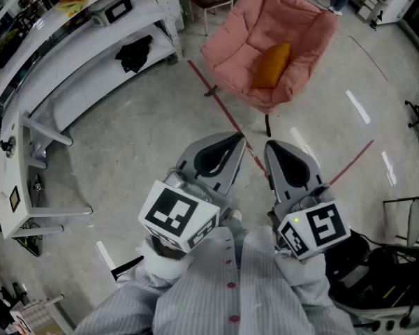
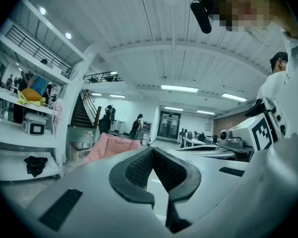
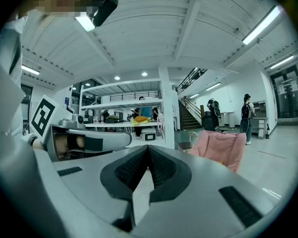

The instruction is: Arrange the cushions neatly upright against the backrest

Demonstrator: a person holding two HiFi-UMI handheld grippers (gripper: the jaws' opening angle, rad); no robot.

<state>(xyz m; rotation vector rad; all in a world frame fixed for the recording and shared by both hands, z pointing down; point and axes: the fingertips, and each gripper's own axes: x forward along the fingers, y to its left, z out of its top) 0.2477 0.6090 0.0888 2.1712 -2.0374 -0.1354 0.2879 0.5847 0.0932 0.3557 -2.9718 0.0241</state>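
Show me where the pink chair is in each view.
Head view: pink chair at top, right of centre.
Left gripper view: chair left of centre, slightly below mid-height.
Right gripper view: chair right of centre, slightly below mid-height.
Shared landmark: white shelves, left of the chair everywhere.

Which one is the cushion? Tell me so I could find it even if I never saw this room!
Find the big pink padded armchair standing on the grey floor, to the right of the white shelves. Sitting in its hollow, slumped against the pink padding, is one small cushion. It is bright orange, while everything around it on the chair is pink.
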